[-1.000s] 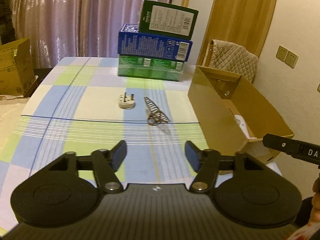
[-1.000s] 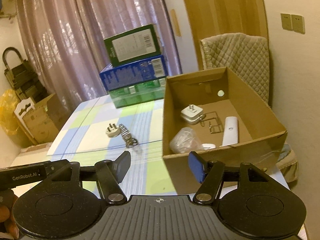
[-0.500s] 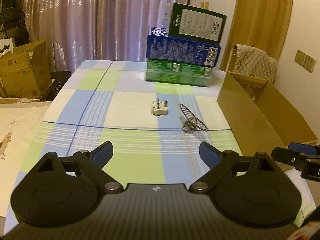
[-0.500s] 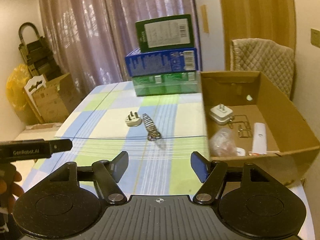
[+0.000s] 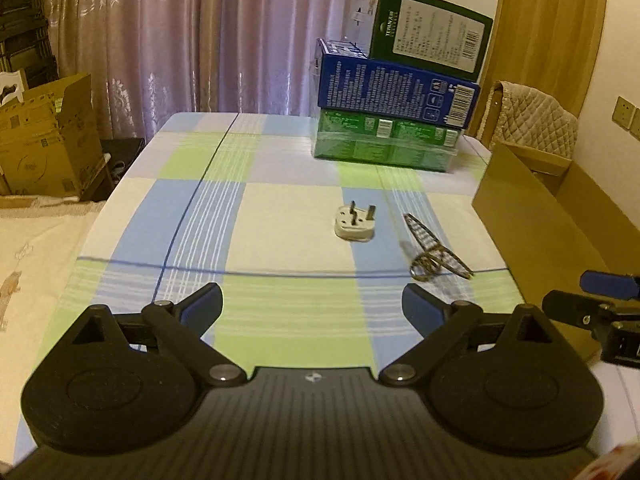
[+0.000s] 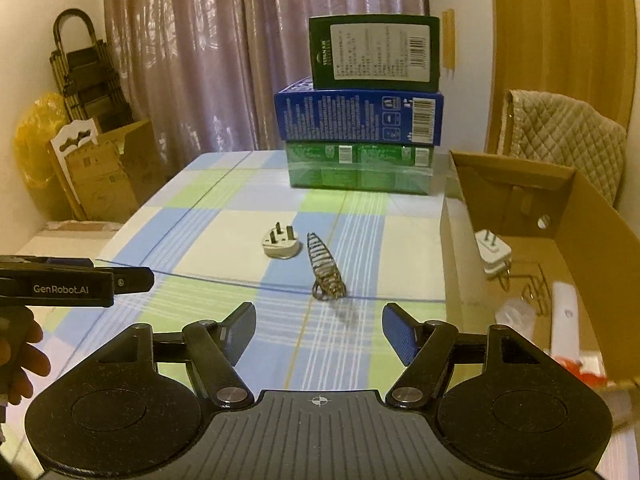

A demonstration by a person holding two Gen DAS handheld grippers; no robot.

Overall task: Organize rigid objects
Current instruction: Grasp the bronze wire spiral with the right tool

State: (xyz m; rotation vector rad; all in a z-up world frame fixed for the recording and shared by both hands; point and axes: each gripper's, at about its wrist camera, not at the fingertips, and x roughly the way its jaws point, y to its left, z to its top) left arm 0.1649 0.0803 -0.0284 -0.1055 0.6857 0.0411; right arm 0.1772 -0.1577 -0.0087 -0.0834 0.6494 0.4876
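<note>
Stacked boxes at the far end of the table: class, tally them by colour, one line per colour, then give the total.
Dark green box, on top: 1
Blue box, in the middle: 1
Bright green box, at the bottom: 1
Total: 3

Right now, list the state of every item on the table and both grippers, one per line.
left gripper: open wide, jaws just opening, nothing between them
right gripper: open, empty
white plug: on the tablecloth, prongs up
wire coil: lying loose beside the plug
cardboard box: open-topped, holding a white adapter
stacked boxes: three high, closed
</note>
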